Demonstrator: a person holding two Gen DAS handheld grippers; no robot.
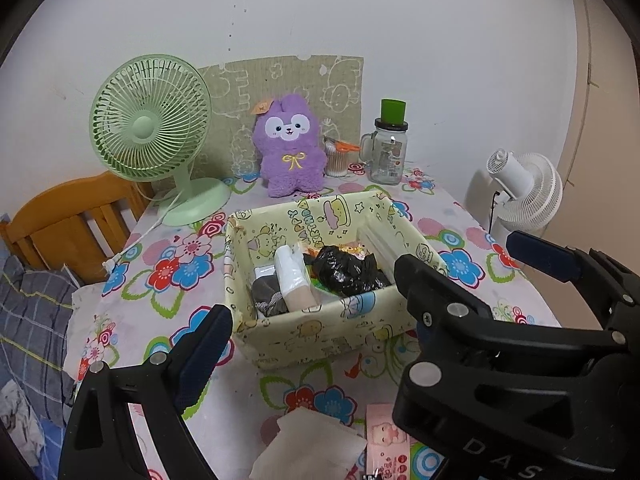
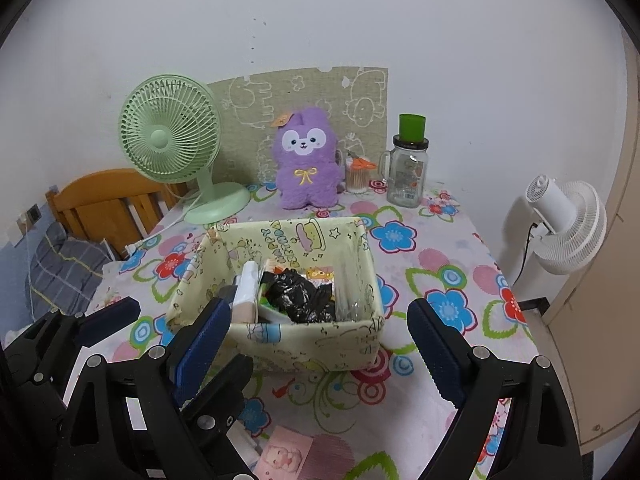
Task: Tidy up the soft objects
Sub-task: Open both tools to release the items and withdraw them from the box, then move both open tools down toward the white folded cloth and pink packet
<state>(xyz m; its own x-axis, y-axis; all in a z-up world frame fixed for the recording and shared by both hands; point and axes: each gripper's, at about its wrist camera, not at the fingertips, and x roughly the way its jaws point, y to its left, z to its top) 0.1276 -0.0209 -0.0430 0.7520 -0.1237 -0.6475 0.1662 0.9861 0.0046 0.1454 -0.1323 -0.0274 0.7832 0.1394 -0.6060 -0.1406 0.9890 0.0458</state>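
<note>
1. We see a table under a floral tablecloth, pushed against a white wall.
2. Task container — a pale yellow cartoon-print box sits mid-table, open top. In the left wrist view it is at.
3. Inside the box: a crumpled black plastic bag near the middle, a white and beige roll to its left, a dark grey fabric item in the near-left corner. A small colourful packet behind the bag — we cannot tell what it is.
4. A purple plush bunny stands upright at the back of the table against a green printed panel, well apart from the box.
5. Beside the plush: a green desk fan on its left, a small cup of cotton swabs and a glass mug jar with a green cup on its lid to its right.
6. A white fan stands off the table's right edge; a wooden bed frame is to the left.
7. Right gripper: jaws spread wide, nothing between them, the box framed in the gap but not touched.
8. Left gripper: jaws also spread, nothing pinched. Its right finger is hidden behind the right gripper's body.
9. Near edge of the table: a white folded tissue and a pink printed packet, both outside the box.
</note>
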